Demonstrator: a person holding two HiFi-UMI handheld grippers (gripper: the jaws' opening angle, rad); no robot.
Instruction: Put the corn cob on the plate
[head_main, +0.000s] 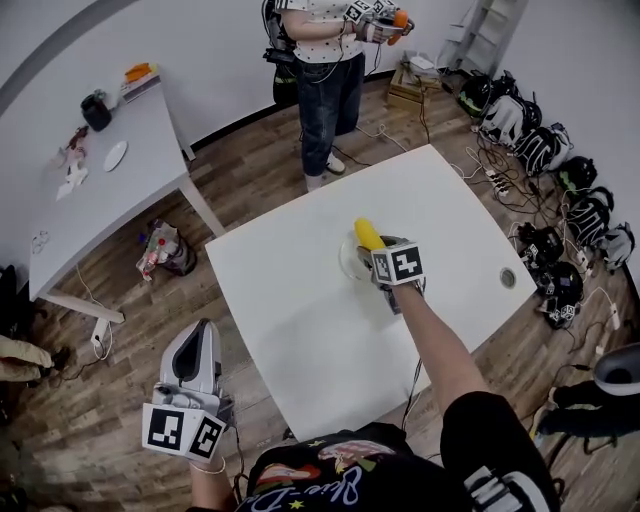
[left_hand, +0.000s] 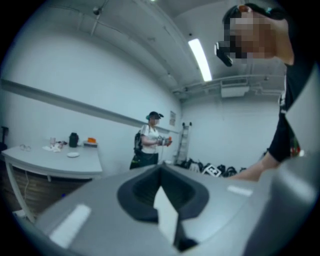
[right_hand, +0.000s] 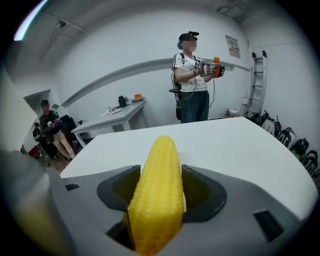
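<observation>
A yellow corn cob (head_main: 368, 234) is clamped lengthwise in my right gripper (head_main: 373, 248), which is shut on it. The cob's tip points away from me, over a white plate (head_main: 349, 263) near the middle of the white table (head_main: 290, 300). I cannot tell whether the cob touches the plate. In the right gripper view the corn cob (right_hand: 157, 195) fills the gap between the dark jaws of the right gripper (right_hand: 160, 182), and the plate is hidden. My left gripper (head_main: 198, 335) hangs off the table's near-left corner, above the wooden floor. In its own view the left gripper (left_hand: 161, 171) is shut and holds nothing.
A person (head_main: 325, 70) stands beyond the table's far edge holding grippers. A grey side table (head_main: 100, 200) with small items stands at the left, with a bag (head_main: 165, 250) on the floor beside it. Backpacks (head_main: 560, 190) line the right wall. The table has a cable hole (head_main: 508, 277).
</observation>
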